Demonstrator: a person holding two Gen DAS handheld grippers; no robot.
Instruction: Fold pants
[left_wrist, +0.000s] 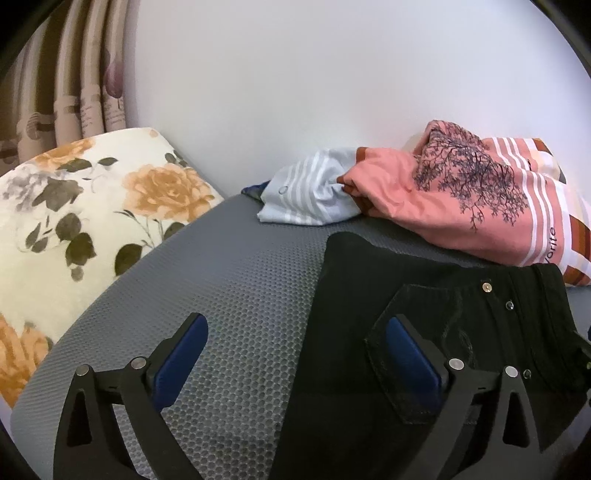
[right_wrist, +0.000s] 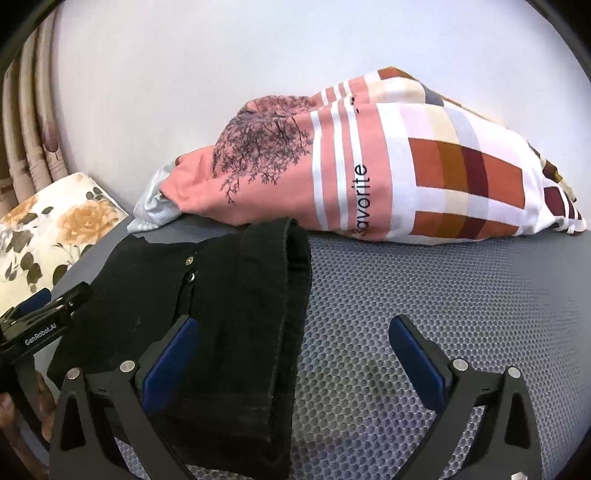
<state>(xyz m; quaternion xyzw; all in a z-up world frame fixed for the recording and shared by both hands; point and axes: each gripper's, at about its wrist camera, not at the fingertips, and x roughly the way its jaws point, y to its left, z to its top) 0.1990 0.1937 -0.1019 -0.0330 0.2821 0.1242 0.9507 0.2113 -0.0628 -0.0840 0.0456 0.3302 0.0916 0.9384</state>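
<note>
Black pants (left_wrist: 424, 295) lie folded in a compact stack on the grey mesh mat (left_wrist: 229, 288), with metal buttons and a back pocket showing. My left gripper (left_wrist: 295, 319) stands open at the stack's left edge: its right finger is over the pocket, its left finger over bare mat, and nothing is pinched. In the right wrist view the pants (right_wrist: 229, 295) lie left of centre with a thick folded edge on their right. My right gripper (right_wrist: 293, 322) is open too, left finger above the cloth and right finger above the mat. One finger (right_wrist: 74, 295) of the left gripper shows at the left.
A pink patterned duvet (right_wrist: 369, 166) is bunched against the white wall behind the pants, with a pale striped cloth (left_wrist: 314, 195) beside it. A floral pillow (left_wrist: 74, 221) and curtains (left_wrist: 74, 92) stand at the left. A person's hand (right_wrist: 7, 410) shows at the lower left.
</note>
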